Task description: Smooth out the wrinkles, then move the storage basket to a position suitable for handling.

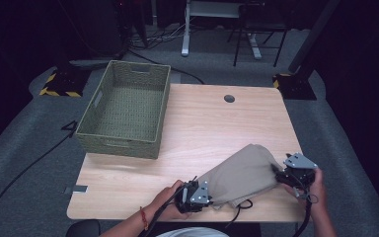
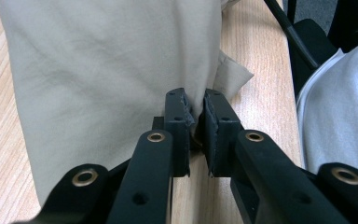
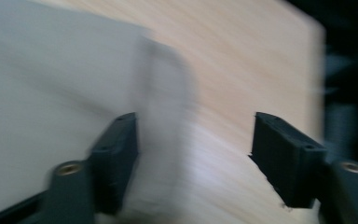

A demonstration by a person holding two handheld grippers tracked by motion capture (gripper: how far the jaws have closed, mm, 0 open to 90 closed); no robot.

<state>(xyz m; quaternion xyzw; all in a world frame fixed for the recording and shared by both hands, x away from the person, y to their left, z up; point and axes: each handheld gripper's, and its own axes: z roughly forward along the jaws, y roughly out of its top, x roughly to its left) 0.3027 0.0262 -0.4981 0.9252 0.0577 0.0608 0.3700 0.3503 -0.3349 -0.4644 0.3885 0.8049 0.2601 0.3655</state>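
Hands are resting low at the table's near edge; left gripper (image 2: pixel 195 116) is pinching the tan cloth (image 1: pixel 244 173), right gripper (image 3: pixel 193 144) is gaping wide at its three o'clock edge.

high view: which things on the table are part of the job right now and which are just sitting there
In hand:
beige cloth, pinched at its near edge by the left gripper
right gripper, jaws open beside the cloth's far end

Lying about:
woven basket, apart from the cloth at the table's far left corner
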